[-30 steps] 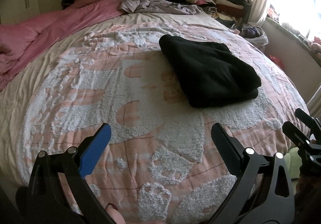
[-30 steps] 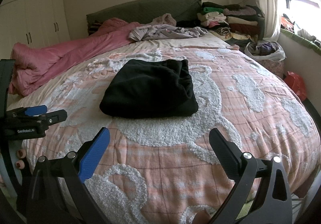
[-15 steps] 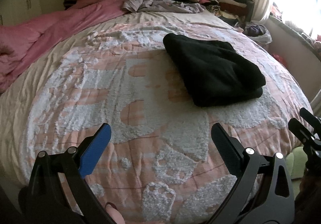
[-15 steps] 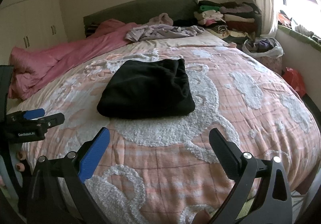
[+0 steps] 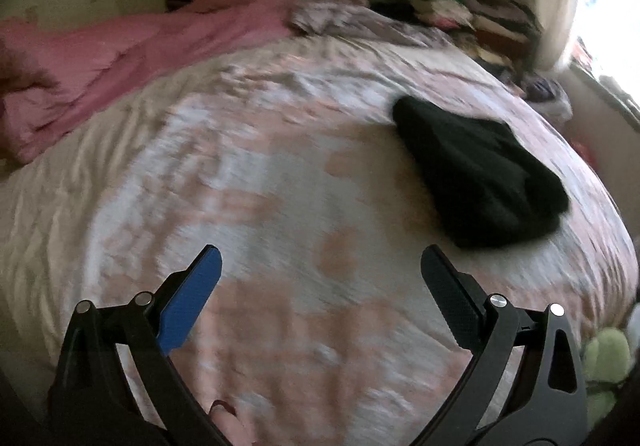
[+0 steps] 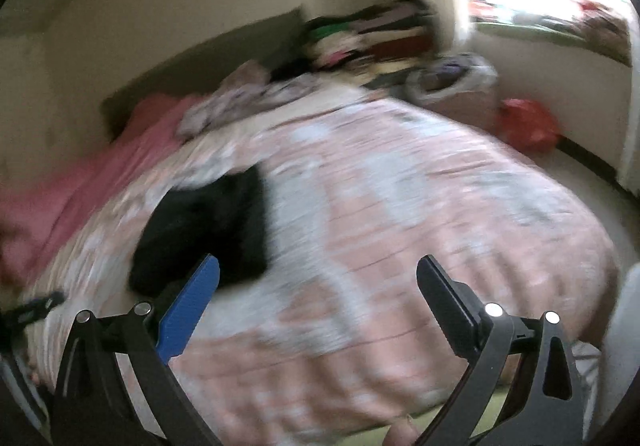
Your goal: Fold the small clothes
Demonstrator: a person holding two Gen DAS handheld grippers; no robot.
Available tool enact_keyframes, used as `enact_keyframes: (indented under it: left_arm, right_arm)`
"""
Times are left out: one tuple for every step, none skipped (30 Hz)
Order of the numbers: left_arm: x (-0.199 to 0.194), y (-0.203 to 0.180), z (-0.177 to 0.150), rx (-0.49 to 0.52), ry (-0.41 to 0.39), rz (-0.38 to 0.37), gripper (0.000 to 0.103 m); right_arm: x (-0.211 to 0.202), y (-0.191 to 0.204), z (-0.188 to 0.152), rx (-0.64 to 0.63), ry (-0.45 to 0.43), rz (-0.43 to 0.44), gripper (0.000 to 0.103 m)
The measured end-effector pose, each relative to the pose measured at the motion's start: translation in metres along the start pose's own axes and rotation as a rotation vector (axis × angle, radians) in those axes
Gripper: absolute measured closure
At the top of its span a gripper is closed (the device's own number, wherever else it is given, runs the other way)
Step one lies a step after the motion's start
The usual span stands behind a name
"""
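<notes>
Since the earlier frames both our views have swung: the right wrist view has turned toward the window side, so the black garment [image 6: 208, 230] that sat centred ahead of it now lies off to the left, and the left wrist view has tipped so the same garment [image 5: 480, 174] sits further right. Both views are smeared by motion, so fine detail is lost.

The garment rests on the pink-and-white bedspread [image 5: 280, 174], folded into a compact bundle, well apart from the pink duvet [image 5: 120, 58] along the bed's far left side. We are touching nothing. Our left gripper [image 5: 320, 274] has its fingers spread wide with only bedspread between them; our right gripper [image 6: 318, 278] is likewise spread wide and empty, its blue finger [image 6: 188, 310] merely overlapping the garment's near edge in the picture.

We judge this piece finished and ourselves between items. The next move probably calls for another small garment, perhaps from the crumpled clothes [image 6: 248, 98] beyond the black bundle near the headboard, then laying it flat on bare bedspread beside the bundle.
</notes>
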State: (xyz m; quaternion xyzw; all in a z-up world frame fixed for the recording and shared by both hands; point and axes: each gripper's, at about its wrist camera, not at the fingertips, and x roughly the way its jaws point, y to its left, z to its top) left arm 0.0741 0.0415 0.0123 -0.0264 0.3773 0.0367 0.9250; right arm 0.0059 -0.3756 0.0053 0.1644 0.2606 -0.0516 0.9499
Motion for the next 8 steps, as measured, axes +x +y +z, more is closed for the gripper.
enact_keyframes:
  left_arm:
    - [0.005,0.018,0.006,-0.028,0.004,0.031,0.010]
    - [0.011,0.036,0.011,-0.055,0.014,0.053,0.010]
    - [0.019,0.062,0.017,-0.083,0.030,0.086,0.010]
    - [0.027,0.087,0.021,-0.112,0.045,0.135,0.010]
    - [0.033,0.112,0.025,-0.144,0.055,0.180,0.010]
    - [0.039,0.137,0.027,-0.172,0.063,0.222,0.010]
    - [0.045,0.164,0.029,-0.201,0.077,0.267,0.010]
    - [0.052,0.200,0.031,-0.244,0.094,0.332,0.010]
  right_arm:
    - [-0.008,-0.024,0.009,0.048,-0.032,-0.037,0.005]
    - [-0.014,-0.042,0.015,0.081,-0.057,-0.076,0.005]
    - [-0.029,-0.077,0.025,0.136,-0.101,-0.157,0.005]
    - [-0.040,-0.102,0.029,0.170,-0.128,-0.211,0.005]
    - [-0.050,-0.123,0.032,0.193,-0.150,-0.268,0.005]
    - [-0.066,-0.156,0.034,0.222,-0.175,-0.374,0.005]
    - [-0.082,-0.187,0.033,0.247,-0.188,-0.472,0.005]
    - [-0.090,-0.204,0.031,0.256,-0.192,-0.524,0.005]
